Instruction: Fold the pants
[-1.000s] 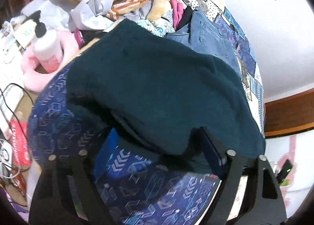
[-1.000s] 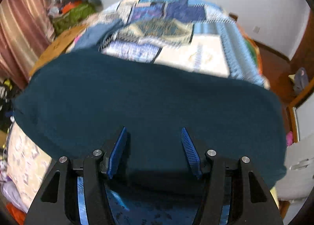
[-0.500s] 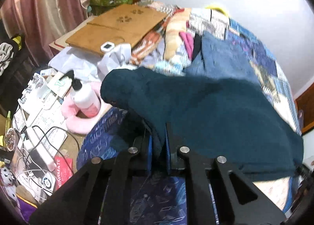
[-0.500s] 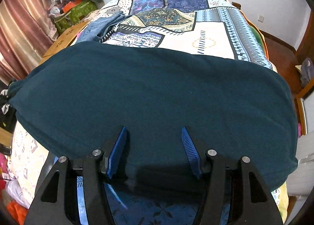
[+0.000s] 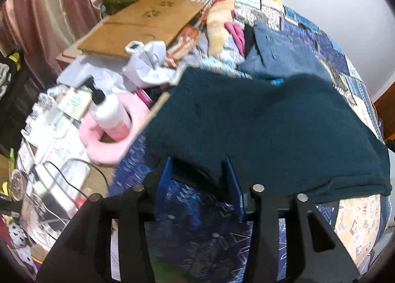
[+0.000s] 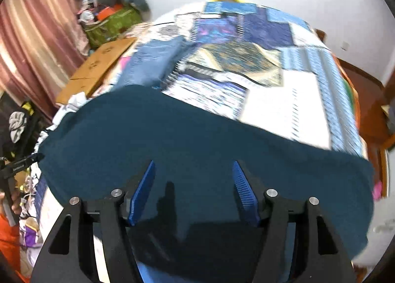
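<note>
- The dark teal pants (image 5: 266, 134) are being spread flat on the patchwork quilt (image 6: 284, 85), folded over into a wide block that covers the near part of the bed.
- The left gripper (image 5: 198, 174) is being held at the near edge of the pants, pointing steeply down. Its jaws have just been opening (they are now partly open), and a fold of the teal cloth is sitting between the blue pads (image 5: 165, 179). No squeeze on the cloth can be seen, so the cloth is being let go, as best as can be judged.
- The right gripper (image 6: 193, 191) is being held over the near middle of the pants. Its jaws have just been opening a little more, and they are standing wide apart. Nothing is being held by them; the cloth is only lying under them.
- Blue jeans (image 5: 284, 60) are being left beside the far edge of the pants, and a pink cushion (image 5: 111, 144) with a white bottle (image 5: 108, 110) in it is being left off to the left of the pants.
- What could go wrong, as a guess:
- The fold could be pulled open again if the left pads are being lifted while cloth is caught on them.
- The left end of the pants is lying close to the edge of the bed, so it could be dragged off toward the pink cushion by a sideways move.
- The jeans could be grabbed along with the pants if the next pinch is made too far back.
</note>
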A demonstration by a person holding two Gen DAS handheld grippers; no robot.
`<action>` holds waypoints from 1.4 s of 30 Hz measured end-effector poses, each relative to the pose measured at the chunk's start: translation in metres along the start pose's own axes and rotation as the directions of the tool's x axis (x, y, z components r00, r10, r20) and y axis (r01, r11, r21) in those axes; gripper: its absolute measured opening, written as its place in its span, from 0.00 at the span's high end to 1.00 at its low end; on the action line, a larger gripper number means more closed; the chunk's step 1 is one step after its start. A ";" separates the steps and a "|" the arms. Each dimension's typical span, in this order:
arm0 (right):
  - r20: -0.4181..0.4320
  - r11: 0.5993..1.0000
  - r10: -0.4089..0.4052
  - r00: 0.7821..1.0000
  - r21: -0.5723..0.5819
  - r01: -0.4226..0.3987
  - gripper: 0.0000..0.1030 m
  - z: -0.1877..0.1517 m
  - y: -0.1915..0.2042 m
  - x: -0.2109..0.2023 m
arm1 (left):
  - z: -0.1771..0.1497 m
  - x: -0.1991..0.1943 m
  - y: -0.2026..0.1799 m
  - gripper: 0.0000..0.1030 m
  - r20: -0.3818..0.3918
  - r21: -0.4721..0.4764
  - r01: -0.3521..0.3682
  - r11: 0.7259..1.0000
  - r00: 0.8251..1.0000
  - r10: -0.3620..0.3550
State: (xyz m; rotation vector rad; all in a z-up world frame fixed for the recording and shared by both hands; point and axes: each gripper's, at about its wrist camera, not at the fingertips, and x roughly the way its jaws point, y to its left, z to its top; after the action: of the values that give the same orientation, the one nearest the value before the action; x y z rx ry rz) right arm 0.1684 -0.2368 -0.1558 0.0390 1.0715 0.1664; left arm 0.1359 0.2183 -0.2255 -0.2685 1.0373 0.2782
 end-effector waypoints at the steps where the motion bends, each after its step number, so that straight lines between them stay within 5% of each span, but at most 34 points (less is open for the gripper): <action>1: -0.014 1.000 0.010 1.000 -0.015 -0.010 0.41 0.004 0.010 0.012 | 0.005 -0.004 0.002 0.52 0.016 0.003 -0.014 1.000 1.000 0.014; 5: -0.084 0.998 0.021 0.996 -0.053 -0.025 0.41 -0.002 0.027 0.043 | 0.036 -0.014 0.015 0.38 0.074 0.008 -0.030 1.000 0.997 0.029; 8: -0.054 0.999 0.034 0.998 -0.016 -0.035 0.38 -0.015 0.023 0.041 | 0.064 -0.001 0.020 0.35 0.077 0.018 -0.023 1.000 0.997 0.022; 14: -0.068 0.998 0.061 0.996 0.031 -0.059 0.30 -0.031 0.011 0.026 | 0.122 0.074 0.029 0.35 -0.094 -0.044 0.114 0.992 0.989 -0.118; 18: -0.067 0.996 0.069 0.995 0.056 -0.066 0.27 -0.035 0.008 0.023 | 0.141 0.131 0.033 0.35 -0.225 -0.113 0.165 0.980 0.956 -0.187; 21: -0.059 0.996 0.063 0.996 0.060 -0.059 0.26 -0.036 0.007 0.023 | 0.141 0.157 0.031 0.43 -0.301 -0.149 0.206 0.967 0.922 -0.243; 23: -0.057 0.997 0.058 0.997 0.061 -0.054 0.25 -0.036 0.008 0.024 | 0.140 0.166 0.028 0.63 -0.321 -0.154 0.218 0.964 0.912 -0.257; 25: -0.057 0.996 0.064 0.996 0.070 -0.060 0.24 -0.037 0.006 0.025 | 0.140 0.164 0.026 0.75 -0.283 -0.149 0.205 0.967 0.929 -0.240; 26: -0.056 0.995 0.065 0.996 0.073 -0.061 0.23 -0.037 0.005 0.025 | 0.140 0.160 0.025 0.93 -0.262 -0.138 0.186 0.973 0.940 -0.217; 27: -0.054 0.995 0.065 0.996 0.076 -0.060 0.23 -0.037 0.005 0.024 | 0.141 0.155 0.026 0.93 -0.236 -0.128 0.113 0.985 0.962 -0.140; 29: -0.053 0.995 0.060 0.997 0.079 -0.056 0.23 -0.038 0.006 0.023 | 0.144 0.151 0.036 0.92 -0.200 -0.159 0.078 0.984 0.974 -0.109; 33: -0.072 0.996 0.068 0.995 0.063 -0.064 0.23 -0.035 0.004 0.021 | 0.141 0.155 0.049 0.90 -0.205 -0.217 0.081 0.973 0.971 -0.126; 42: -0.076 0.986 -0.146 0.986 0.064 0.151 0.23 -0.026 -0.047 0.024 | 0.139 0.114 0.017 0.66 -0.112 0.022 -0.112 0.994 0.987 0.113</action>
State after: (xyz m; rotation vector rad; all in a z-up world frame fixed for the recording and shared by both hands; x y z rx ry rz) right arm 0.1622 -0.2812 -0.1947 0.0157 1.1467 -0.0048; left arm 0.2960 0.2940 -0.2591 -0.2135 1.1681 0.3598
